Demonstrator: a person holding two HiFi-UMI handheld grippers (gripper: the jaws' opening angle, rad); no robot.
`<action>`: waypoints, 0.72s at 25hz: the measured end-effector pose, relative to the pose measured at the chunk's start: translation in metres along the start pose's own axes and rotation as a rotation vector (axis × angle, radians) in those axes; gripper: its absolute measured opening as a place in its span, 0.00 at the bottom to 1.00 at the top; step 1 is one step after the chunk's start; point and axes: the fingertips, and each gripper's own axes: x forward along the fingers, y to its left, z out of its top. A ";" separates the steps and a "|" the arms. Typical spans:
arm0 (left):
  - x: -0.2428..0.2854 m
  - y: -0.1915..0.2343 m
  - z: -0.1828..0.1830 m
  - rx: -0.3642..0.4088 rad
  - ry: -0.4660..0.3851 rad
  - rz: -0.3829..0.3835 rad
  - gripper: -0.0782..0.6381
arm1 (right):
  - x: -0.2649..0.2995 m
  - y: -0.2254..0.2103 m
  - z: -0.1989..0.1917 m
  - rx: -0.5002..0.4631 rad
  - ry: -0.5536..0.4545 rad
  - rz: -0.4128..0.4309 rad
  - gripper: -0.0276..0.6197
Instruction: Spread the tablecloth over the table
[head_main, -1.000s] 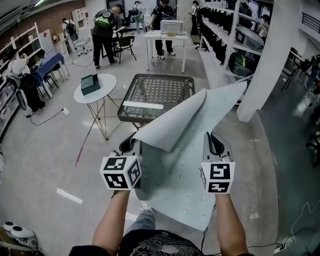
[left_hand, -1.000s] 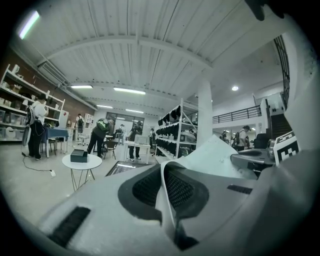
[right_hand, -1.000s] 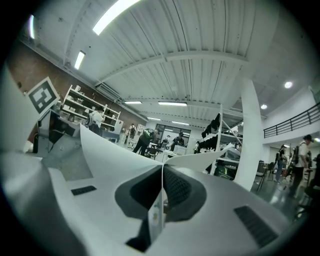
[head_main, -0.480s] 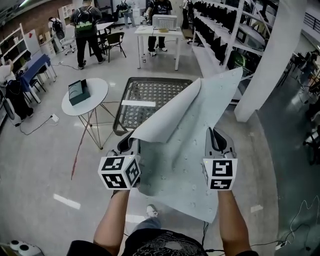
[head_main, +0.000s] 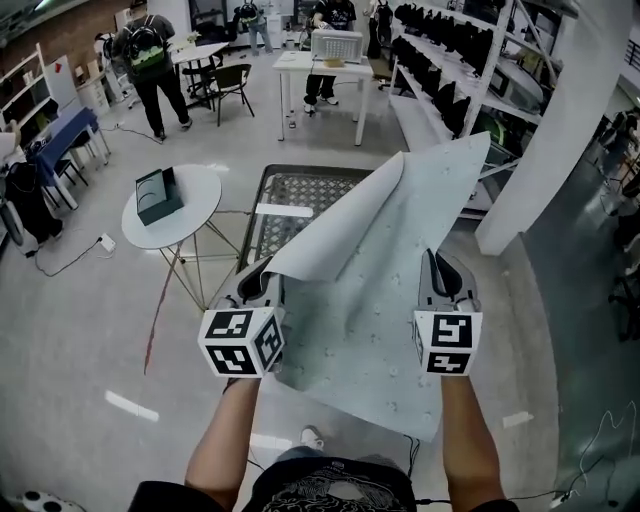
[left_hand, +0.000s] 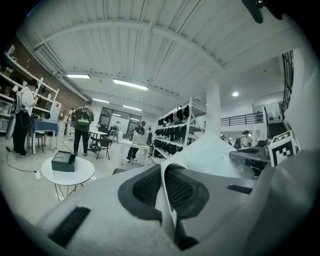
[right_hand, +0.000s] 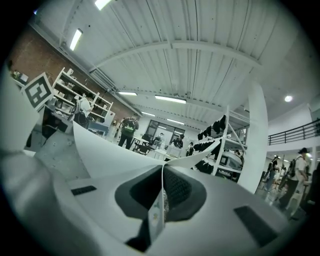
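Observation:
I hold a pale grey tablecloth (head_main: 375, 270) up in the air between both grippers. Its far corner (head_main: 470, 150) sticks up and its near edge hangs toward the floor. My left gripper (head_main: 262, 278) is shut on the cloth's left edge (left_hand: 165, 200), which runs between the pads. At the right, my right gripper (head_main: 440, 272) is shut on the other edge (right_hand: 161, 200). The table (head_main: 300, 195), a dark square top with a mesh pattern, stands ahead on the floor, partly hidden behind the cloth.
A small round white table (head_main: 170, 205) with a dark box (head_main: 158, 192) stands left of the square table. Shelving racks (head_main: 450, 70) and a white pillar (head_main: 560, 130) line the right. People stand at a white desk (head_main: 320, 65) farther back.
The square table and round table have come nearer in the head view as I walked forward with the cloth. Both grippers keep the same hold.

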 end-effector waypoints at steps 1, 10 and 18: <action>0.004 0.005 0.002 0.001 -0.002 0.000 0.12 | 0.007 0.002 0.001 0.002 -0.002 0.000 0.05; 0.041 0.042 0.018 0.010 -0.021 0.032 0.12 | 0.067 0.007 0.008 0.008 -0.024 0.018 0.05; 0.107 0.072 0.020 0.023 -0.005 0.088 0.12 | 0.155 0.003 -0.011 0.035 -0.021 0.071 0.05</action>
